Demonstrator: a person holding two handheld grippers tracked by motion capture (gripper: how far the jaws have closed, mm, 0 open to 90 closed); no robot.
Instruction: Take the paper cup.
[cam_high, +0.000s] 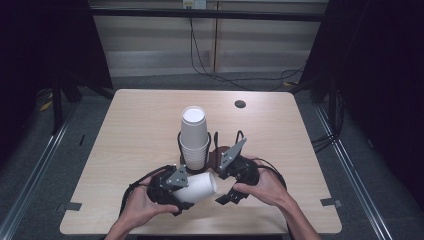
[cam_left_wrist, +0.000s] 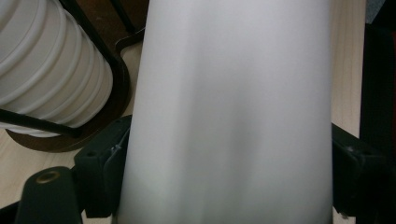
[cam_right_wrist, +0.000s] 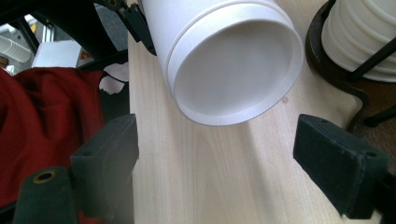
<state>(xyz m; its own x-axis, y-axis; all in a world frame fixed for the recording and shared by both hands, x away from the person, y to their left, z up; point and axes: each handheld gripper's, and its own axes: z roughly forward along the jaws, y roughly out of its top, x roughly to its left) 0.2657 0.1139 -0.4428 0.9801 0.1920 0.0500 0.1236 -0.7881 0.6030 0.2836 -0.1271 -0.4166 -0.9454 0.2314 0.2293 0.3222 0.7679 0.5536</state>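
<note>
Table (cam_high: 135, 130) carries a wire holder w/ a stack of cups (cam_high: 194, 137) mid-table. Left claw (cam_high: 172, 187) pinches a lone paper cup (cam_high: 199, 187) on its side, mouth toward the right claw (cam_high: 231, 172), which is spread w/ nothing between. Risks: squeeze dents the thin wall; a bump tips the stack.

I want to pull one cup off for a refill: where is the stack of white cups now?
In the high view the stack of white cups stands upright in a dark wire holder at mid-table, just beyond both grippers and the held sideways cup.
</note>
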